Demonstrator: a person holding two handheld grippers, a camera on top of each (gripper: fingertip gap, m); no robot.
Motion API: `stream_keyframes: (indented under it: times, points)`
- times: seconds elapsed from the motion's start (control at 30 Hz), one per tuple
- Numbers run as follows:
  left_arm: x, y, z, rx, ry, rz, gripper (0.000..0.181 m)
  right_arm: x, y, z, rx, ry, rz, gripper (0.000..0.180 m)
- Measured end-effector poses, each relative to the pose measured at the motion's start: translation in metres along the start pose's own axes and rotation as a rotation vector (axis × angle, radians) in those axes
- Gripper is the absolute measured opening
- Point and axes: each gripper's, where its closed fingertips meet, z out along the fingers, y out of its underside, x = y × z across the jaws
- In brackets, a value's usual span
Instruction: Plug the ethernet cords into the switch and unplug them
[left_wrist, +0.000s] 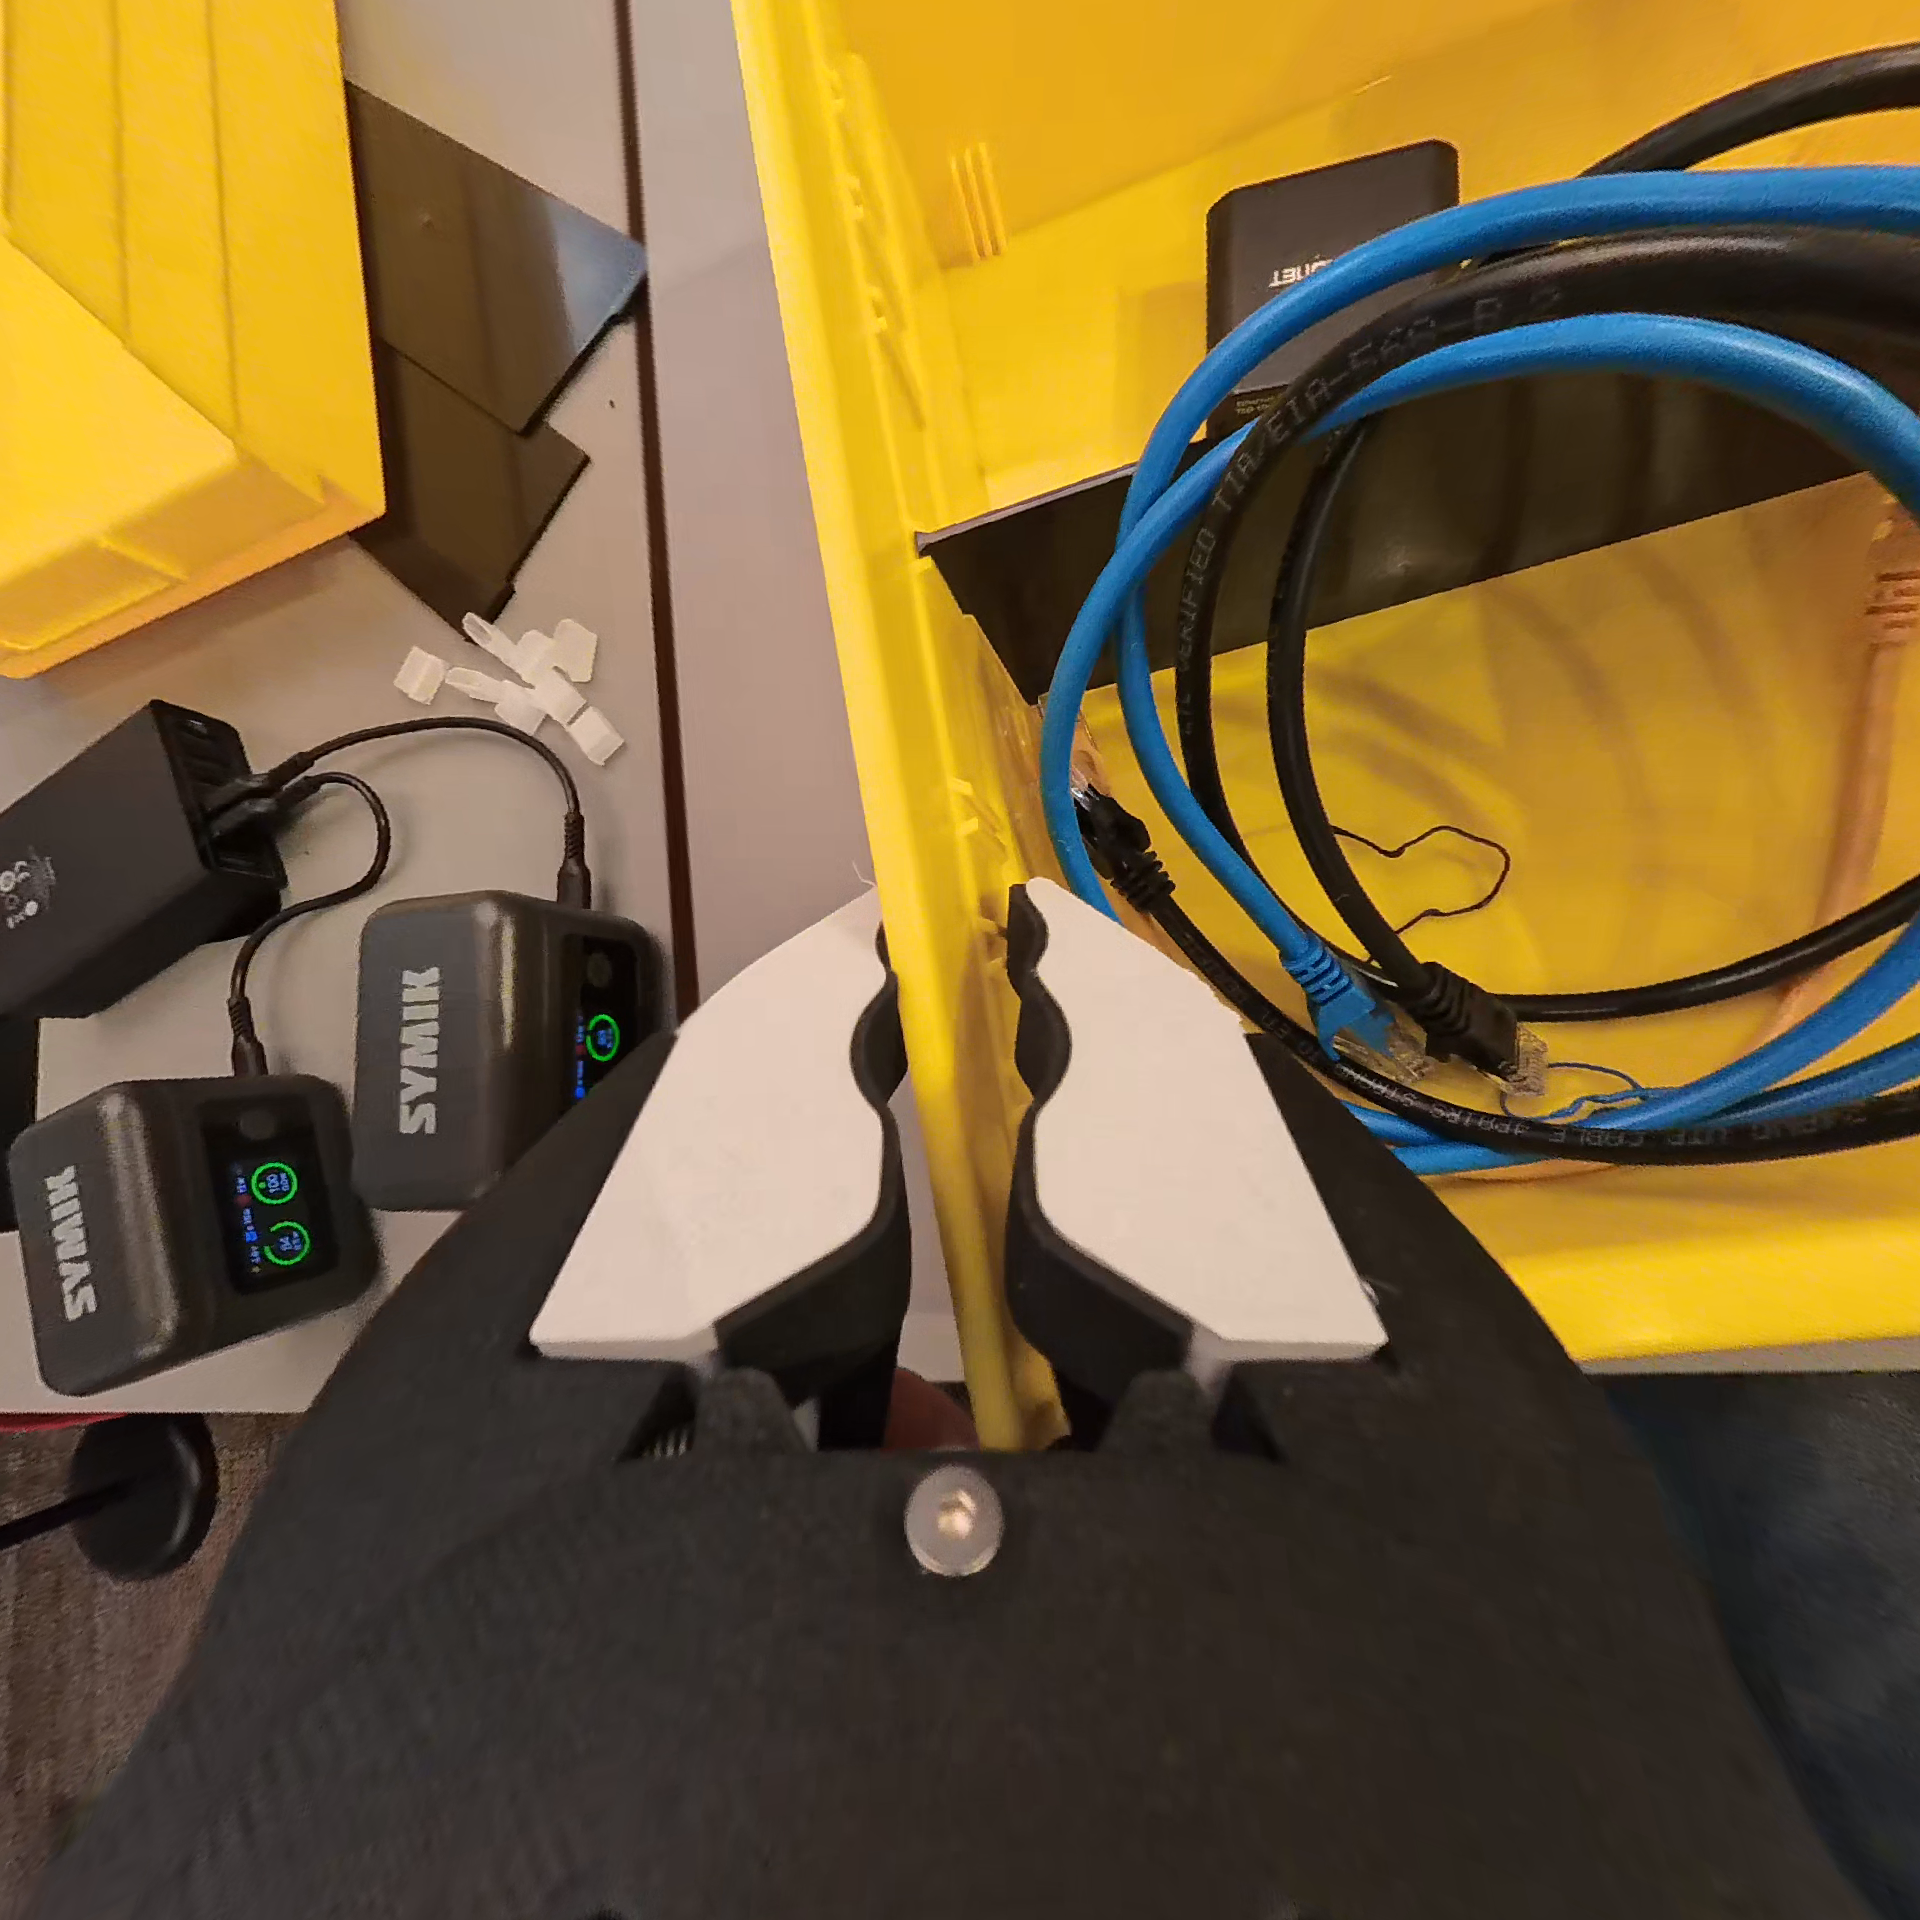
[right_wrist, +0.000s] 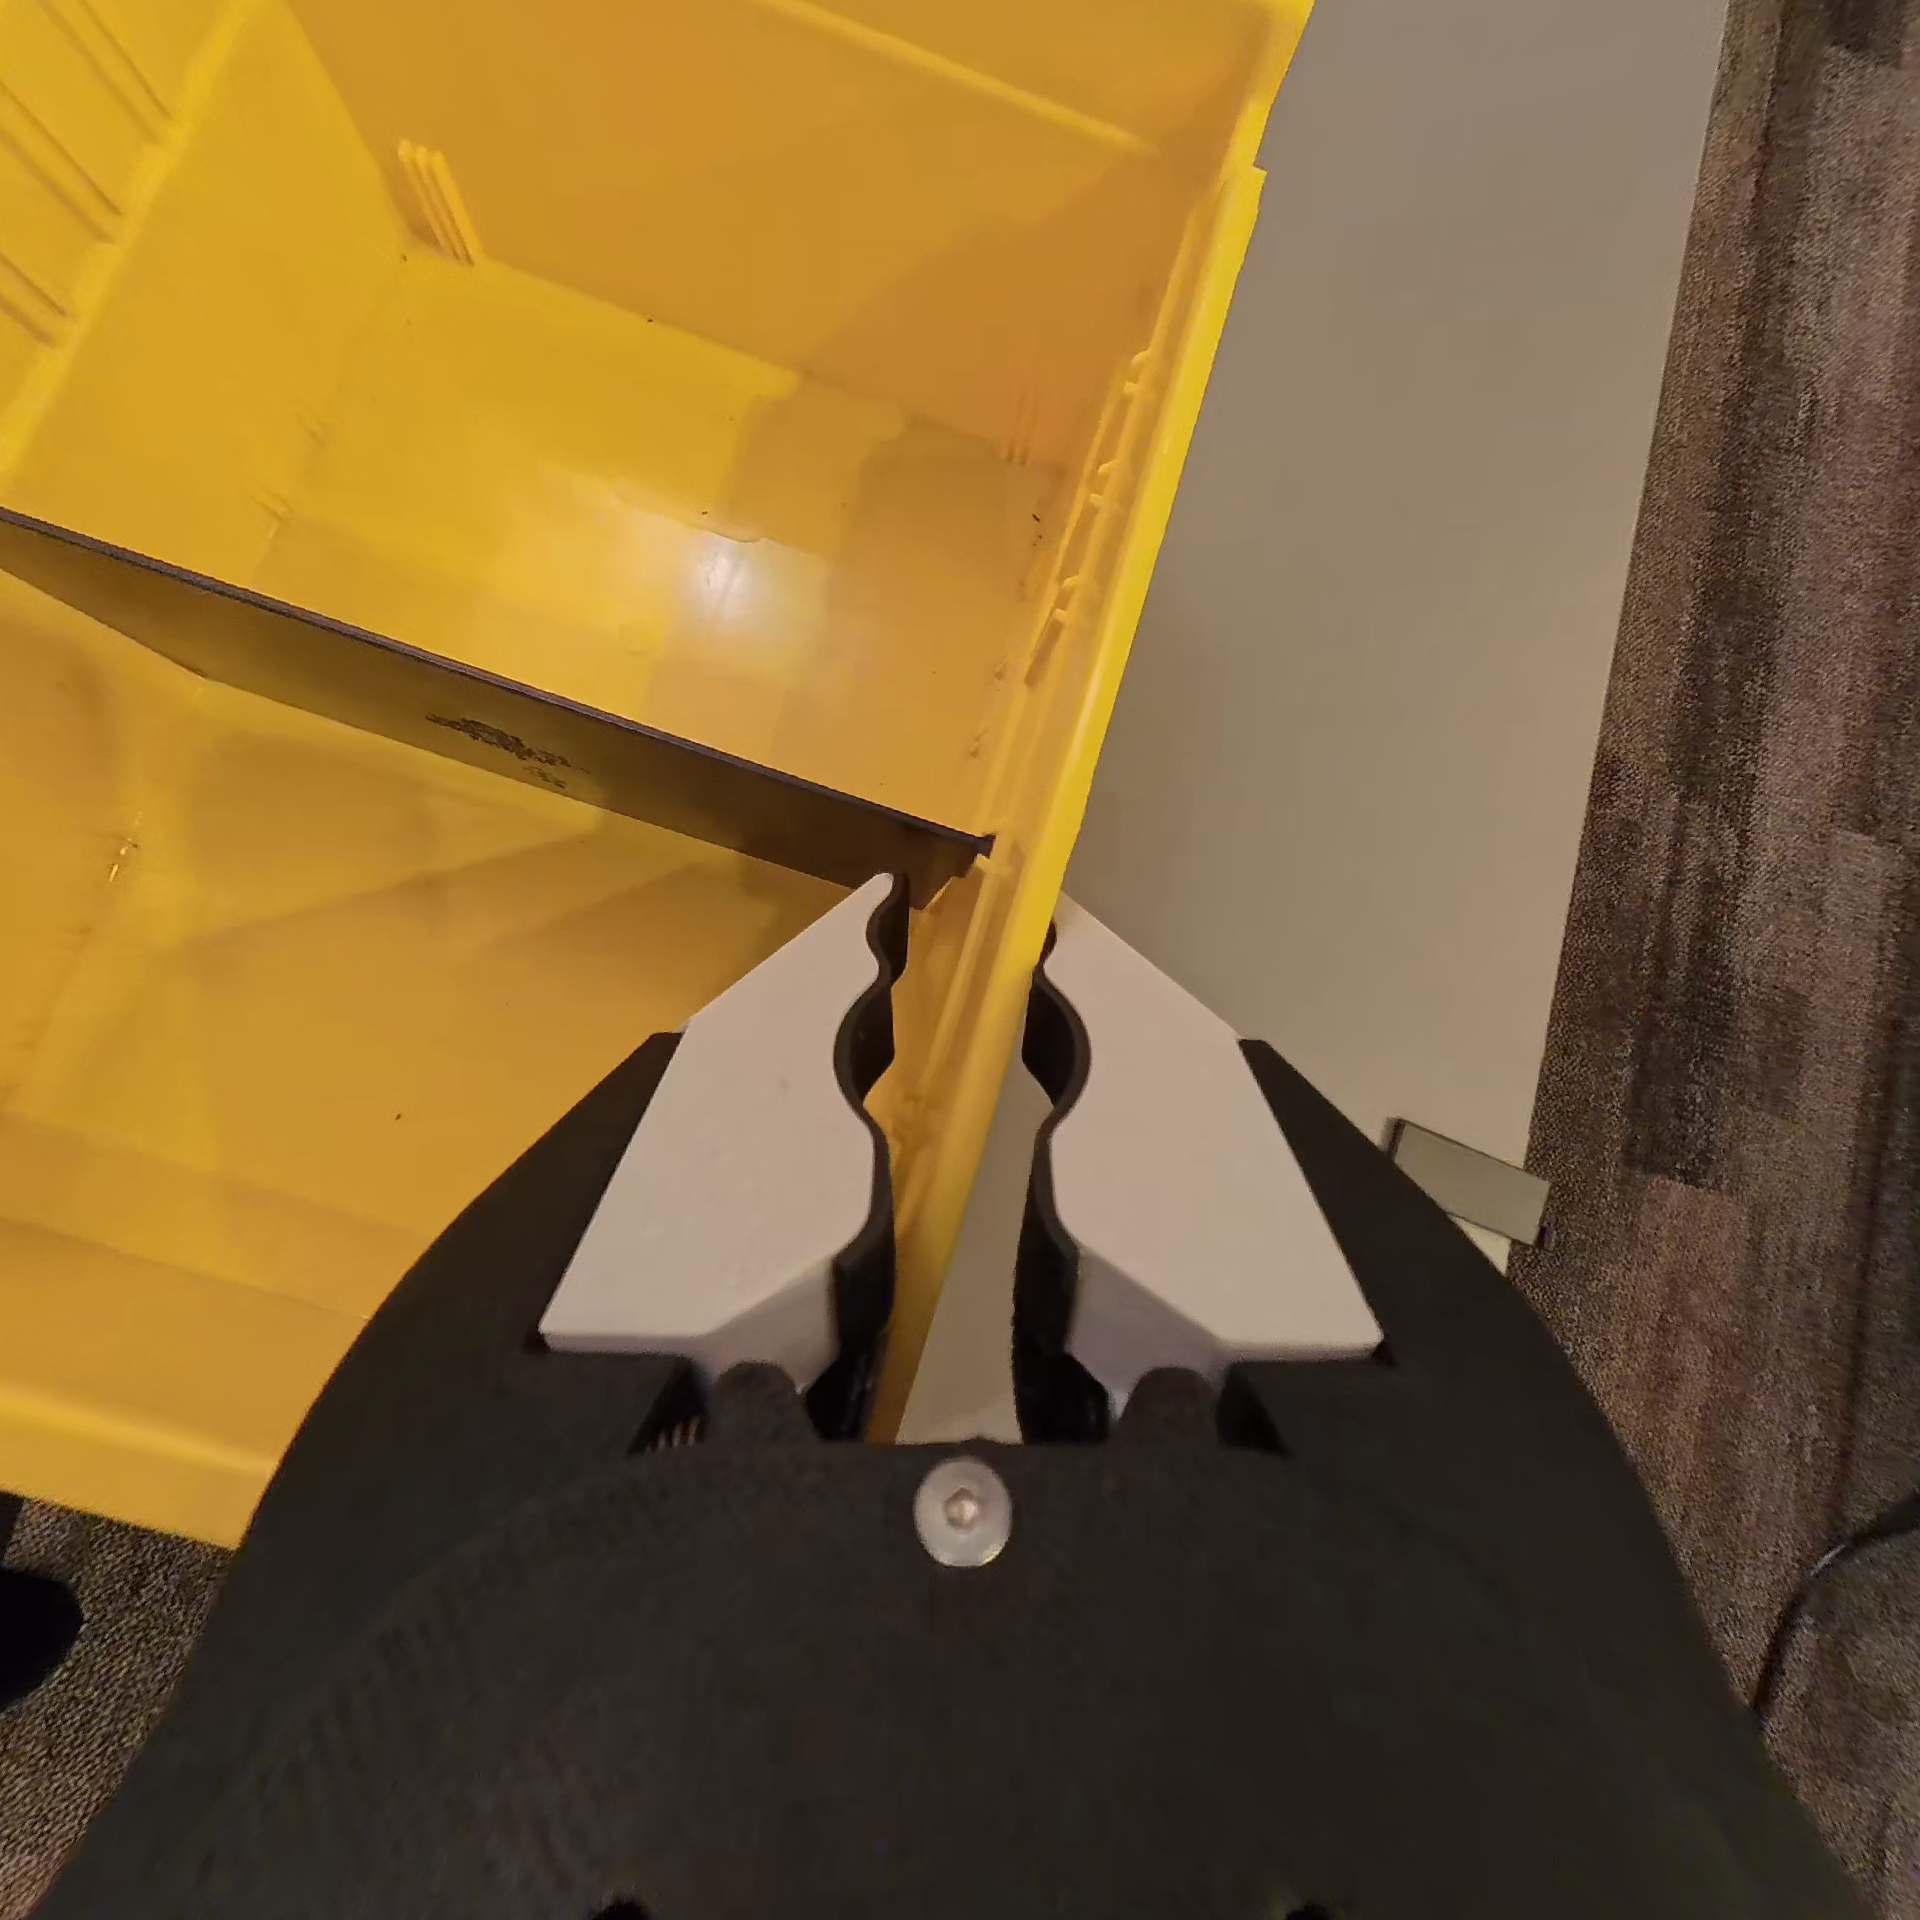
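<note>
The left gripper (left_wrist: 951, 935) straddled the left wall of the yellow bin (left_wrist: 831, 436), its jaws narrowed onto that wall, one finger inside and one outside. The right gripper (right_wrist: 966, 914) clasped the bin's right wall (right_wrist: 1132, 623) the same way. Just beyond the left fingers, in the near compartment, lay coiled ethernet cords: a blue cord (left_wrist: 1091, 644) and a black cord (left_wrist: 1288, 644), their clear plugs (left_wrist: 1455, 1049) resting together on the floor. An orange cord (left_wrist: 1870, 727) showed at the edge. Behind the black divider (left_wrist: 1039, 592) sat the dark switch (left_wrist: 1340, 239). The cords looked light, springy and prone to tangle; the boot behind each plug seemed the firmest hold, since the latch tabs looked brittle. Outside lay two grey battery packs (left_wrist: 187, 1226).
</note>
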Motion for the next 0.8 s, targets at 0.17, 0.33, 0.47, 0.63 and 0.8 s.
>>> stream_keyframes:
  times: [0.17, 0.33, 0.47, 0.63, 0.8]
  points:
    - [-0.011, 0.001, 0.003, 0.006, -0.009, 0.005, 0.017, 0.007, -0.002, 0.004, -0.004, 0.012, -0.006, 0.016]
    - [-0.014, 0.001, 0.004, 0.011, -0.009, 0.016, 0.018, 0.006, -0.002, 0.004, -0.001, 0.016, 0.003, 0.016]
    - [-0.016, 0.001, 0.001, 0.017, -0.011, 0.015, 0.022, 0.004, -0.003, 0.004, 0.011, 0.001, 0.009, 0.017]
    - [-0.034, -0.024, -0.029, 0.137, -0.085, -0.031, 0.047, 0.008, -0.013, -0.006, 0.064, 0.064, -0.035, 0.029]
    - [-0.018, -0.079, -0.064, 0.235, -0.091, 0.069, 0.053, 0.014, -0.048, -0.044, 0.169, 0.239, -0.132, 0.042]
